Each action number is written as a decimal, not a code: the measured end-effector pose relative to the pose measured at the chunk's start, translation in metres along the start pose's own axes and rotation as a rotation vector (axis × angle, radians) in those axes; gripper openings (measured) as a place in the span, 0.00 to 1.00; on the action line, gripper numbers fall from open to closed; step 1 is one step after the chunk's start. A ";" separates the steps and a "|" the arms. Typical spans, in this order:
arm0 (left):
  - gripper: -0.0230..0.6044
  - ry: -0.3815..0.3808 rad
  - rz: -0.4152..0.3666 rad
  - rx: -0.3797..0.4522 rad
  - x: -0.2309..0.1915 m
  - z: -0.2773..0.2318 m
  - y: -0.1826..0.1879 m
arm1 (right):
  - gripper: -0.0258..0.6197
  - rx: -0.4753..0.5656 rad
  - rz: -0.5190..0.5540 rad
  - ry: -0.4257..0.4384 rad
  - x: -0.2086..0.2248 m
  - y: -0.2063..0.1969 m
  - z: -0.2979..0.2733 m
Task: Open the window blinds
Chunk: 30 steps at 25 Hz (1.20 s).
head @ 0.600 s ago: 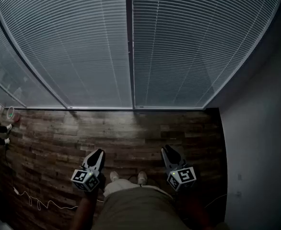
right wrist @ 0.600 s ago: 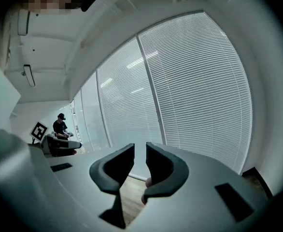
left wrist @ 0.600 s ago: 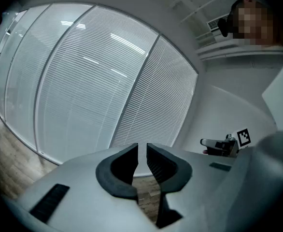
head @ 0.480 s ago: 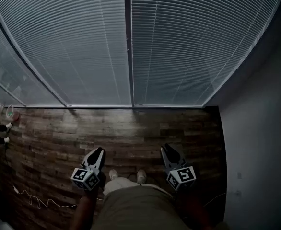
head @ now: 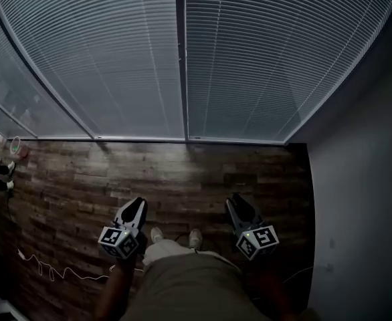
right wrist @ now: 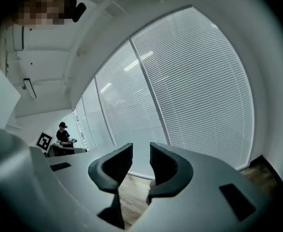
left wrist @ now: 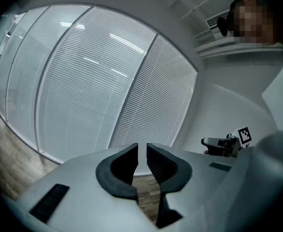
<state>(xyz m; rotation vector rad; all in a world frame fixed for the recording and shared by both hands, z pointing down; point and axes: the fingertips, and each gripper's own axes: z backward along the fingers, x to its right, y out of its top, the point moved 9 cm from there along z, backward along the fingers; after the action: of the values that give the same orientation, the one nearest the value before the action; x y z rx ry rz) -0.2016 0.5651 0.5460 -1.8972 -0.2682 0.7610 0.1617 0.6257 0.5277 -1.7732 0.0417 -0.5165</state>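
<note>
Slatted window blinds hang lowered over two panes, one on the left [head: 102,59] and one on the right [head: 263,52], with a dark mullion [head: 181,59] between them. Their slats lie flat and shut, down to the sill line. Both grippers are held low over the wooden floor, well short of the blinds. My left gripper [head: 138,202] points at the left pane's blinds [left wrist: 93,81], its jaws a narrow slit apart with nothing in them [left wrist: 142,146]. My right gripper [head: 234,199] faces the blinds [right wrist: 194,81], open a little wider and empty [right wrist: 141,148].
A grey wall [head: 363,179] closes the right side and meets the window at a corner. A white cable [head: 49,269] trails on the floor at the lower left, near a small round object [head: 15,149]. Another person [right wrist: 63,134] stands far off by the left-hand windows.
The head view has tipped slightly, so the blinds' bottom edge sits a little higher in the picture. Both grippers keep nearly the same places, and the blinds have not changed.
</note>
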 end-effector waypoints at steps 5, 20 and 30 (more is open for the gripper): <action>0.15 0.010 -0.007 0.009 0.006 -0.001 0.002 | 0.19 -0.008 0.015 0.014 0.003 -0.003 0.001; 0.15 0.101 0.019 -0.013 -0.018 0.028 -0.021 | 0.19 -0.023 0.054 0.047 -0.004 -0.021 -0.027; 0.15 0.040 -0.026 -0.063 -0.060 0.000 0.001 | 0.19 -0.145 0.074 0.064 -0.017 -0.033 -0.099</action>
<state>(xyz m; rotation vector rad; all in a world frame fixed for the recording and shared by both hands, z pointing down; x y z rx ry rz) -0.2486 0.5341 0.5682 -1.9629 -0.2942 0.7042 0.1027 0.5493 0.5704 -1.8888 0.1927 -0.5272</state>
